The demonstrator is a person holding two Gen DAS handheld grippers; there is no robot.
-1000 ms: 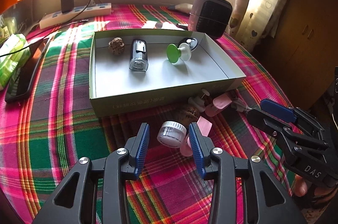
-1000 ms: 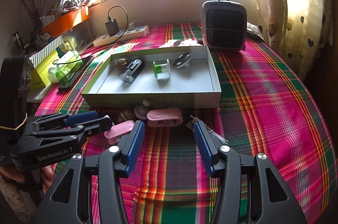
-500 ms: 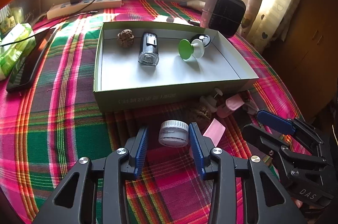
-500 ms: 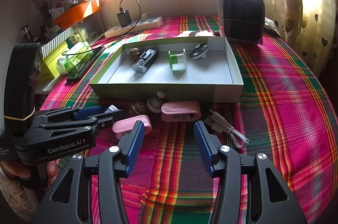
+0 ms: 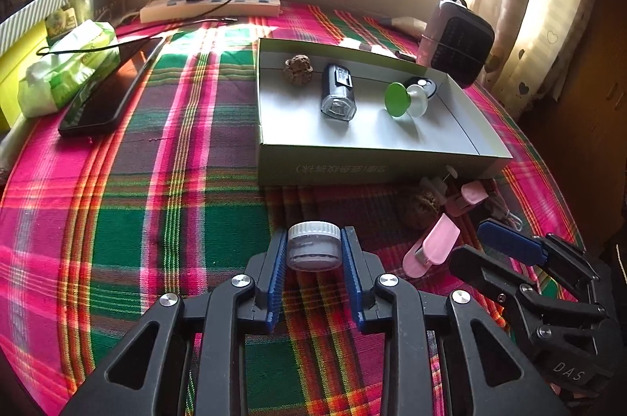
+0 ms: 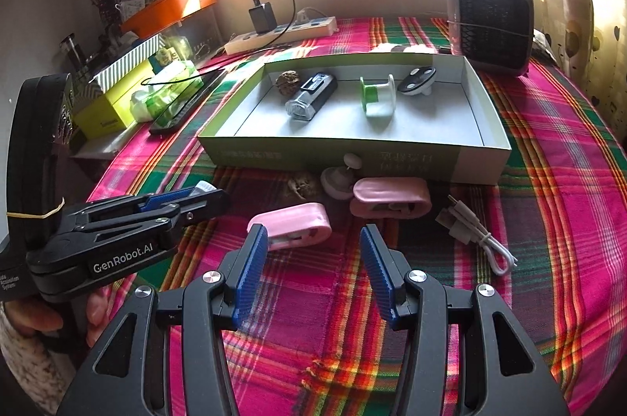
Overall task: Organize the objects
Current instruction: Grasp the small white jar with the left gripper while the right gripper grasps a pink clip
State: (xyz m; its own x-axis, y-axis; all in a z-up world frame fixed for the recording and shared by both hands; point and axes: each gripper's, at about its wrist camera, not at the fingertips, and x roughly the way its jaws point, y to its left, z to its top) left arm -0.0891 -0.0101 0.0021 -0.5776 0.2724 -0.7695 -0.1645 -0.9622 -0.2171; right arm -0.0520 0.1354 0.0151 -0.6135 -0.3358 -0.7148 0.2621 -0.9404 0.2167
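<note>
My left gripper (image 5: 312, 246) is shut on a small clear jar with a white lid (image 5: 313, 245) and holds it above the plaid cloth, in front of the green-walled box (image 5: 368, 165). The box holds a walnut (image 5: 298, 70), a bike light (image 5: 337, 94), a green-and-white spool (image 5: 403, 99) and a black-and-white disc (image 6: 417, 80). My right gripper (image 6: 312, 251) is open and empty, just behind a pink clip (image 6: 292, 224). A second pink clip (image 6: 390, 202), a white knob (image 6: 339, 177), a walnut (image 6: 299, 186) and a white cable (image 6: 476, 235) lie before the box.
A small heater (image 6: 491, 22) stands at the back right. A power strip with a charger (image 5: 211, 6) lies at the back. A phone (image 5: 107, 92), a tissue pack (image 5: 66, 67) and boxes sit on the left. The left gripper shows in the right wrist view (image 6: 188, 198).
My left gripper has closed on the jar and lifted it, moving left and away from the pink clip. The right gripper drew back a little and stayed open.
</note>
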